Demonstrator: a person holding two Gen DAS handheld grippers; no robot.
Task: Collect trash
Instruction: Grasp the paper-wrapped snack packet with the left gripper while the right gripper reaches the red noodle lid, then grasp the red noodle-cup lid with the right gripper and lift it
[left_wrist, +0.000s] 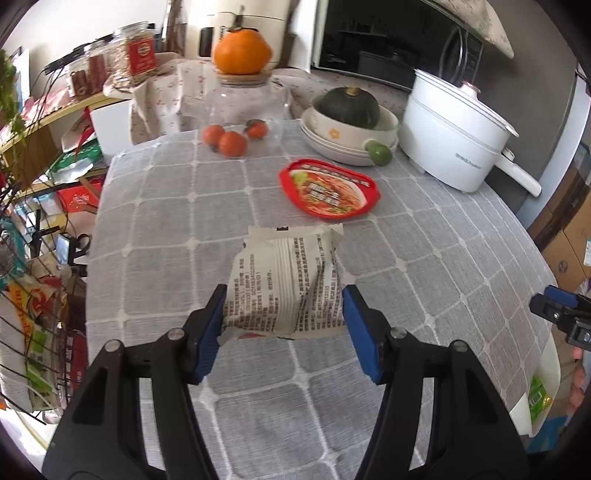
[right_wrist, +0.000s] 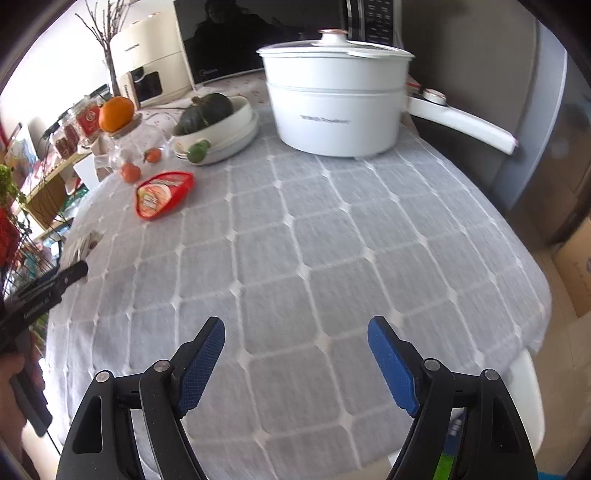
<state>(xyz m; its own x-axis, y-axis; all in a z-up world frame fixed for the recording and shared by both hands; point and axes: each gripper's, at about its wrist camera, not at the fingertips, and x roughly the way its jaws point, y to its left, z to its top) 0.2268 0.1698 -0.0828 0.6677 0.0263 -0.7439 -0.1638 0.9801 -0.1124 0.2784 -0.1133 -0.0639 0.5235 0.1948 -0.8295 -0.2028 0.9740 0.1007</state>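
Note:
A crumpled white snack wrapper (left_wrist: 286, 280) lies on the grey checked tablecloth (left_wrist: 166, 236). My left gripper (left_wrist: 283, 295) is open, its blue pads on either side of the wrapper's near end. A red noodle lid (left_wrist: 330, 190) lies flat beyond it and shows in the right wrist view (right_wrist: 164, 194) too. My right gripper (right_wrist: 295, 328) is open and empty above the cloth. A white bin (left_wrist: 537, 391) with a green wrapper inside hangs off the table's right edge.
A white electric pot (right_wrist: 336, 99) stands at the back right. A bowl with a dark squash (left_wrist: 349, 123), a green fruit (left_wrist: 378, 153), three persimmons (left_wrist: 232, 140) and a jar with an orange fruit on top (left_wrist: 242, 50) stand at the back. Cluttered shelves (left_wrist: 48, 155) stand on the left.

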